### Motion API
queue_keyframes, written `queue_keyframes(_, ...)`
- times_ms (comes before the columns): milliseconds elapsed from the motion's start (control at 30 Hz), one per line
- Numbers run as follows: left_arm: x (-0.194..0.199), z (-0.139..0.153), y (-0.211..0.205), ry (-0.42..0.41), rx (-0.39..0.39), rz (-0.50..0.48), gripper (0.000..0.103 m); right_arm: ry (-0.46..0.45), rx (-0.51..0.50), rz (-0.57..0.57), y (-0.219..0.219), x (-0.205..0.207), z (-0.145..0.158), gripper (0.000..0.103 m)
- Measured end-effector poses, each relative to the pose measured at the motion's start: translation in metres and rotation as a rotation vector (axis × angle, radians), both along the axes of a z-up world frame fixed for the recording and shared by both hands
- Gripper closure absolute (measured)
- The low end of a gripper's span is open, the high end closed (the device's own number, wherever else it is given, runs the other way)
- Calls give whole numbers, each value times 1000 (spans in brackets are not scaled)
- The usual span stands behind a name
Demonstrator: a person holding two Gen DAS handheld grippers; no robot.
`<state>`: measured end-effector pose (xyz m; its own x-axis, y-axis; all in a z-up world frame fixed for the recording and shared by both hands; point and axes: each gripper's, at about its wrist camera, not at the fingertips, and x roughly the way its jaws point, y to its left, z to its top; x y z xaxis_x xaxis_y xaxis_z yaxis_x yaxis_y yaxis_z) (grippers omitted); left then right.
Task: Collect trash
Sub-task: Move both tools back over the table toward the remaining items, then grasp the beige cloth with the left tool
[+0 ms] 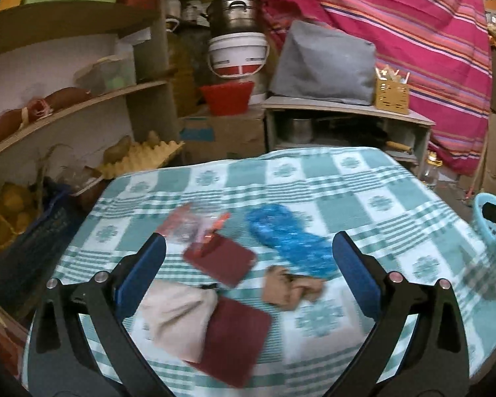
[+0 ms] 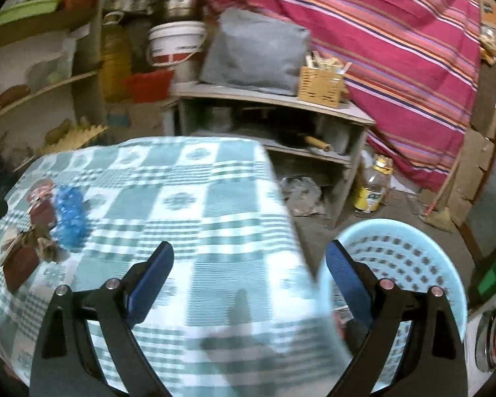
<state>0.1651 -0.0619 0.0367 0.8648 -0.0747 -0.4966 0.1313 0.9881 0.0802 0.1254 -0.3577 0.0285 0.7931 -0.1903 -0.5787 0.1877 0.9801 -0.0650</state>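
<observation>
Hanging over the checked worktop (image 1: 363,178), the left gripper (image 1: 248,258) has its jaws wide apart, empty, above a blue wrapper (image 1: 291,238) and maroon cards (image 1: 220,261). Lower right, the right gripper (image 2: 249,269), jaws spread and empty, straddles the worktop edge and a light-blue basket (image 2: 413,254).

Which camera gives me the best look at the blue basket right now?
The right wrist view: the blue basket stands beside the table, its rim and perforated wall visible. The left wrist view catches only a sliver of it at the right edge.

Dim warm indoor light; motion blur throughout; fisheye bending, dark corners.
</observation>
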Motion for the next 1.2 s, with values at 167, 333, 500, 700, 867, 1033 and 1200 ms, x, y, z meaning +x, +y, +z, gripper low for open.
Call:
queue_keyframes(167,5,-4,31,12,-1,30,6,29,26,40,33,17,-9,12)
queue_keyframes(333,8,-12,53,30,24,40,6,41,54,59,53,28,-14,12)
queue_keyframes(500,14,-23,75,66,5,50,6,41,45,70,74,35,-17,12)
queue_keyframes(700,23,-41,101,147,-50,60,6,60,46,73,89,44,-23,12)
queue_keyframes(867,34,-60,104,221,-46,53,7,71,40,92,104,48,-27,12)
queue_keyframes(1033,44,-73,105,314,-114,-11,28,87,38,112,119,53,-31,12)
queue_keyframes(1200,41,-77,95,334,-103,-67,52,89,16,150,138,53,-32,12)
